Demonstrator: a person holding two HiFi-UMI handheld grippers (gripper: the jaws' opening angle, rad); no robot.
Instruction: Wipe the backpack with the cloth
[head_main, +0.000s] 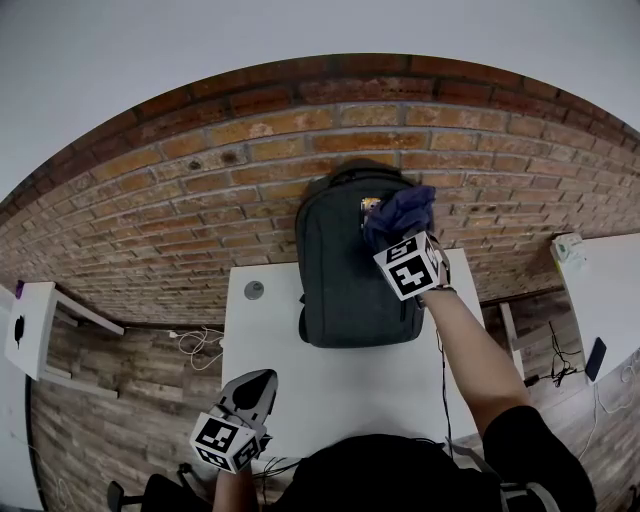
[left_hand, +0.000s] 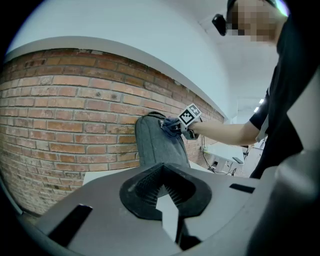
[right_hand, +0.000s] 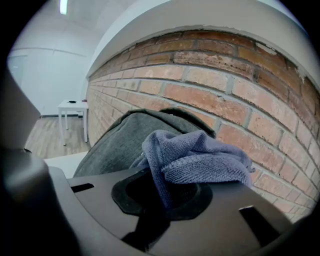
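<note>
The crumpled blue-grey microfibre cloth is pinched between the jaws of the right gripper, bunching out past their tips. It is pressed against the upper right part of the dark grey fabric backpack, close to its top edge. The backpack stands upright at the far side of the white tabletop, its back to the red brick wall. The left gripper hangs at the tabletop's near left edge, well apart from the backpack, its jaws closed together on nothing.
</note>
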